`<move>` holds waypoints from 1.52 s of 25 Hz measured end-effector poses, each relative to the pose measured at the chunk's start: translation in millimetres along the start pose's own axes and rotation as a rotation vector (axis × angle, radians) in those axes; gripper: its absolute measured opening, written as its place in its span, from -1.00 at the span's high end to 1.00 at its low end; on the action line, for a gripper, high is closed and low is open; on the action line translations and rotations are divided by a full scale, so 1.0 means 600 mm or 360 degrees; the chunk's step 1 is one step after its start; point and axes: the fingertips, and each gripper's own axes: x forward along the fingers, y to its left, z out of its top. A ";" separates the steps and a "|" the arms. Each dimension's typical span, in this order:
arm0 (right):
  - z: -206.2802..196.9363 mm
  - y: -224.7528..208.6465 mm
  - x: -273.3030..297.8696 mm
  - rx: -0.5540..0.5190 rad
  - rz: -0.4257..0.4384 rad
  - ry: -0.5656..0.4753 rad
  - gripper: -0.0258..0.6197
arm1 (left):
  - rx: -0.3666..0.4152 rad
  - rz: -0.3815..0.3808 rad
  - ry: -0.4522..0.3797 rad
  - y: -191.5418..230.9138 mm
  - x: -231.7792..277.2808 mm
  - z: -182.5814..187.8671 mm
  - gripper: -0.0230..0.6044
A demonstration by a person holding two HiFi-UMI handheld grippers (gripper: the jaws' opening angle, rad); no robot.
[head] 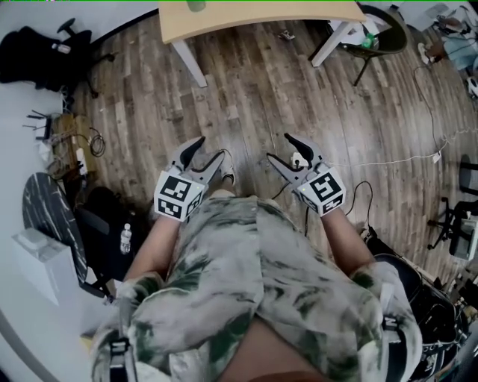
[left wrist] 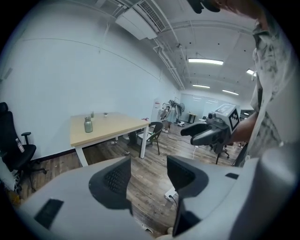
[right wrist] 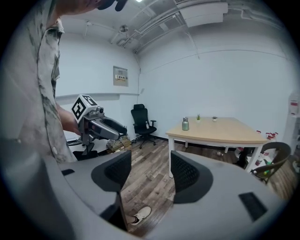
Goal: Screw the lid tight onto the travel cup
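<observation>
Wooden floor (head: 246, 97) is stretching out ahead of both claws to the pale worktop (head: 254, 19), well apart from them. The left claw (head: 210, 147) and right claw (head: 279, 147) are hanging side by side, released, with nothing between their jaws. The travel cup (left wrist: 87, 124) is standing upright on that worktop far ahead, so I judge the approach is only beginning, and the next move is calling for both claws to be carried forward to it.
</observation>
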 end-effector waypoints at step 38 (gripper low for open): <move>0.259 -0.333 0.440 -0.0166 0.0201 0.0024 0.19 | -0.0096 0.0242 -0.0088 0.471 0.228 0.201 0.14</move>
